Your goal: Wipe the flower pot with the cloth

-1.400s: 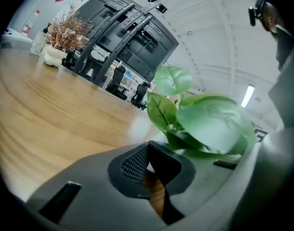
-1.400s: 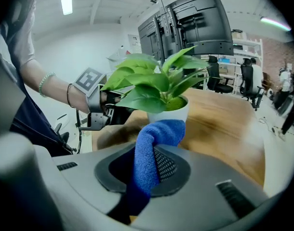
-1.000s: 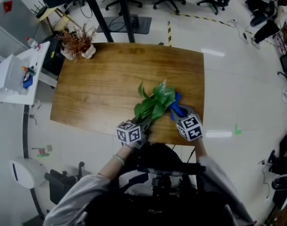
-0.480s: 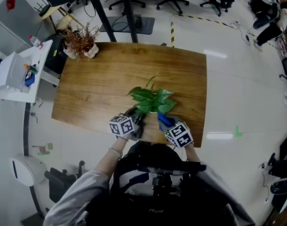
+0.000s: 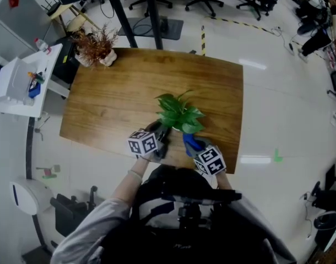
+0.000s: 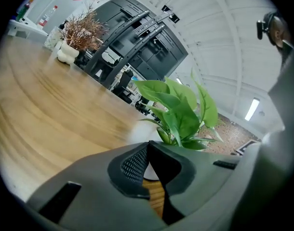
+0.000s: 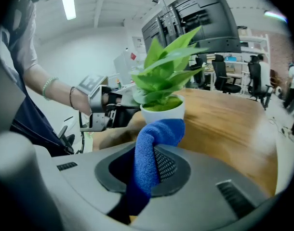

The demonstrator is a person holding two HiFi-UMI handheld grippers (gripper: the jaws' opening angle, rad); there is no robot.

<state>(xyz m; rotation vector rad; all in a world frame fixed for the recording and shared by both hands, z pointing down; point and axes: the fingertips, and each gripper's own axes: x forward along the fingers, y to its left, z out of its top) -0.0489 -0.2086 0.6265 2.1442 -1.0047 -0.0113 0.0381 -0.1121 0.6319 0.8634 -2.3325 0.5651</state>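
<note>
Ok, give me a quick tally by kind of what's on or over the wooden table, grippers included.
Potted plants: 2, the flower pot with green leaves and the dried plant
Cloths: 1, the blue cloth held in the right gripper
Grippers: 2, with the left gripper
Total: 5

The flower pot (image 7: 162, 113) is showing a smooth white finish, the cloth (image 7: 155, 134) beside it napped fabric, and the table (image 5: 113, 103) under it satin-finished wood grain.
</note>
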